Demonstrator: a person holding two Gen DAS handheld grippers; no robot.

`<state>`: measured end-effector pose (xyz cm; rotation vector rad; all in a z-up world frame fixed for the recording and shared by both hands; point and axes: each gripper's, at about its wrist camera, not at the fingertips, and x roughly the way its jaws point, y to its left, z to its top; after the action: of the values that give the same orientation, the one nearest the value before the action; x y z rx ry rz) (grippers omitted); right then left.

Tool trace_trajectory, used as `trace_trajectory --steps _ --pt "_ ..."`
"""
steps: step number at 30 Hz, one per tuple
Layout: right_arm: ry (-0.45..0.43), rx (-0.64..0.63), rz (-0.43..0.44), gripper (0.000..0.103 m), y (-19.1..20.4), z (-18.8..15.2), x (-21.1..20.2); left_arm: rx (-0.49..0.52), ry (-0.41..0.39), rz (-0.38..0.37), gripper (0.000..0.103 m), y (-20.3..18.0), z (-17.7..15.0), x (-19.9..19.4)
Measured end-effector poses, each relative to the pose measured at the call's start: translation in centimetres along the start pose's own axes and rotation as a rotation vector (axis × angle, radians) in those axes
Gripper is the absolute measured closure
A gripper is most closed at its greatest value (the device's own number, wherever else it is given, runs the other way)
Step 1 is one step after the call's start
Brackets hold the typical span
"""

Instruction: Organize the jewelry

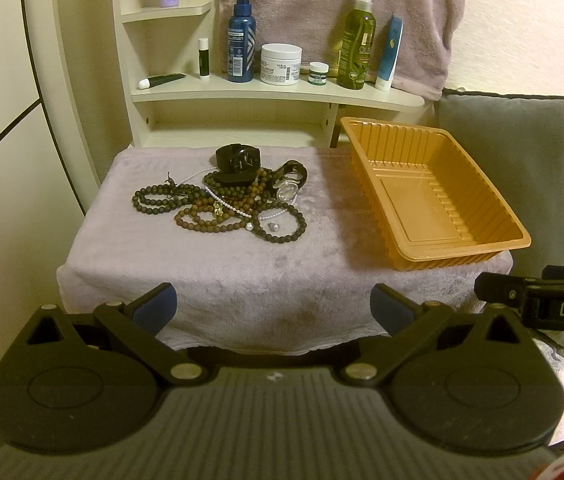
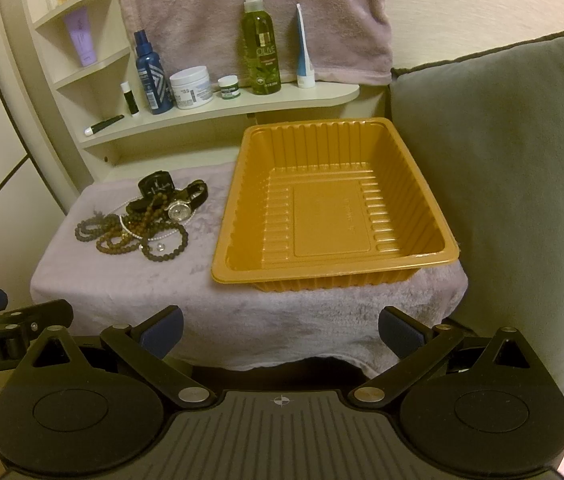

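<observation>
A tangle of jewelry (image 1: 221, 196) (image 2: 137, 220) lies on a pale towel-covered table (image 1: 209, 272) (image 2: 121, 288): brown and dark bead strands, a white bead string, a black watch (image 1: 235, 158) (image 2: 156, 185), a silver-faced watch (image 1: 288, 191) (image 2: 179, 211) and a small stud (image 1: 273, 226). To its right stands an empty orange plastic tray (image 1: 478, 236) (image 2: 237, 272). My left gripper (image 1: 273, 312) is open before the table's front edge, nothing between its fingers. My right gripper (image 2: 279, 332) is open too, in front of the tray, holding nothing.
A cream shelf (image 1: 273, 92) (image 2: 221, 110) behind the table carries bottles, jars and tubes. A grey cushion (image 1: 530, 160) (image 2: 502, 180) stands right of the tray. A towel (image 1: 342, 8) hangs on the wall. The other gripper (image 1: 538, 300) (image 2: 9, 340) shows at each view's edge.
</observation>
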<state>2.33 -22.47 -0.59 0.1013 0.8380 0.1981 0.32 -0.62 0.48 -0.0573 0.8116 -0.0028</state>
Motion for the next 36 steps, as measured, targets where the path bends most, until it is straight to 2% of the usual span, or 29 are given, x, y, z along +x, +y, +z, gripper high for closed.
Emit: trace_trajectory --steps 28,36 --pt "-0.005 0.005 -0.001 0.0 -0.1 -0.1 -0.1 -0.002 0.0 -0.001 0.001 0.1 0.0 0.0" --pt "-0.037 0.045 -0.034 0.0 -1.8 0.0 0.1 -0.04 -0.031 -0.023 0.001 0.5 0.0 0.5"
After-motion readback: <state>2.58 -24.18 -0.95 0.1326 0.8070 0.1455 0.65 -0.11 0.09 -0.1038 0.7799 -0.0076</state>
